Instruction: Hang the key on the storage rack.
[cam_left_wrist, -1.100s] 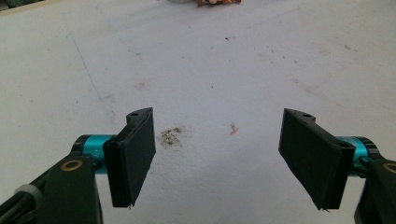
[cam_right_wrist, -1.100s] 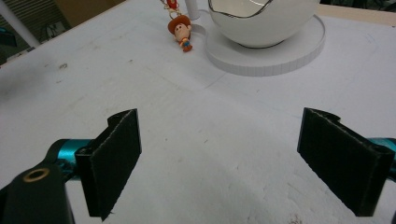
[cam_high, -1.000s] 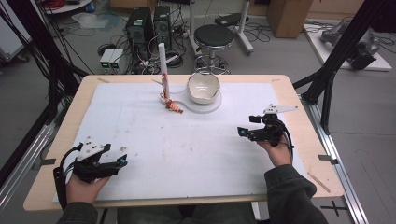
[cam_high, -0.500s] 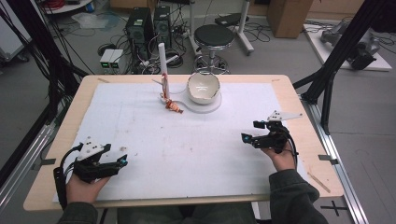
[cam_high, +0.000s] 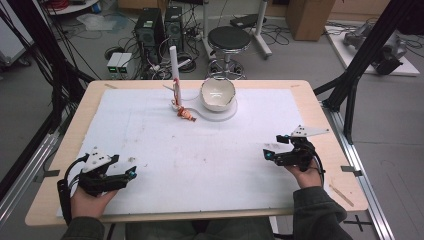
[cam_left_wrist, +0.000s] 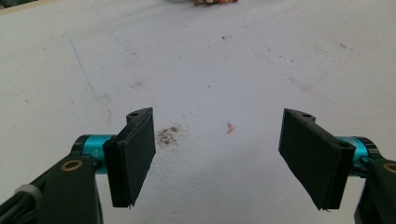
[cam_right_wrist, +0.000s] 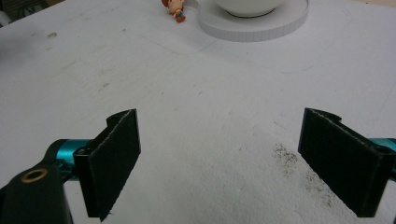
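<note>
Held left gripper (cam_high: 131, 173) and right gripper (cam_high: 268, 155) low at near table corners, jaws spread wide, grasping nothing, likely staged before reach. Small orange-haired toy figure (cam_high: 186, 114) lay far side, just beside white ceramic bowl (cam_high: 218, 94) on round white disc (cam_high: 223, 114). White stained sheet (cam_high: 200, 160) covered wooden table (cam_high: 320, 115); cables, stool behind.

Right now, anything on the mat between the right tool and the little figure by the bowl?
Nothing visible. The right tool sits open and empty near the table's right edge; bare white mat runs from it to the figure. The bowl on its round plate stands beside the figure, off that line.
</note>
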